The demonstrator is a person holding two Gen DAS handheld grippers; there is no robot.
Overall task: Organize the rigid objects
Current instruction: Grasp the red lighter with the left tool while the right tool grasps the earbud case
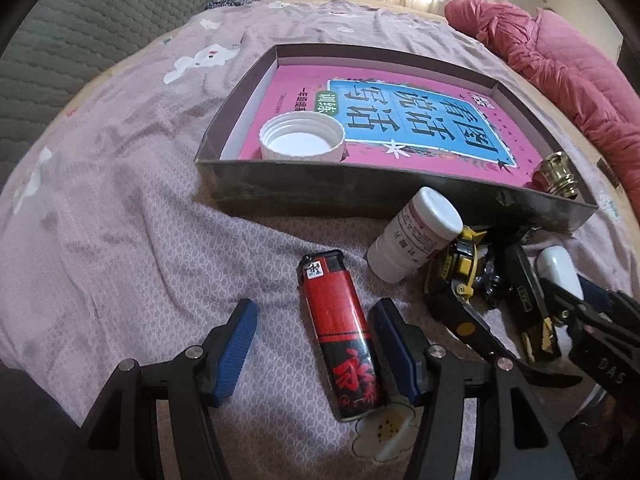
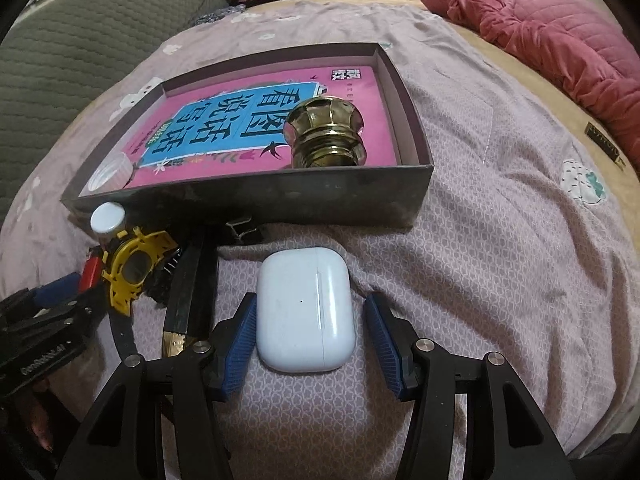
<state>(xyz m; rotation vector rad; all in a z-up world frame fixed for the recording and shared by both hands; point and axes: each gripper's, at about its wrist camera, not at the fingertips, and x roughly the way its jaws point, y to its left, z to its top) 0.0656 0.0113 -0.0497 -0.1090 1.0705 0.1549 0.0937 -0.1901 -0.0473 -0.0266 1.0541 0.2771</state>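
A red and black lighter (image 1: 340,332) lies on the pink bedspread between the blue pads of my left gripper (image 1: 314,314). That gripper is open, and the lighter sits nearer the right pad with a thin gap. A white earbud case (image 2: 306,308) lies between the fingers of my right gripper (image 2: 310,306), which is also open; the left pad is almost against the case and the right pad stands clear. A dark shallow box (image 1: 360,196) just beyond holds a pink book (image 1: 400,120), a white cap (image 1: 302,136) and a brass knob (image 2: 324,132).
A white pill bottle (image 1: 416,236), a yellow toy watch (image 2: 132,268), a black bar (image 2: 192,284) and a binder clip (image 2: 242,230) crowd the space between the grippers, in front of the box. A pink quilted jacket (image 2: 560,40) lies far right. Grey cushioning (image 1: 80,40) rises at the left.
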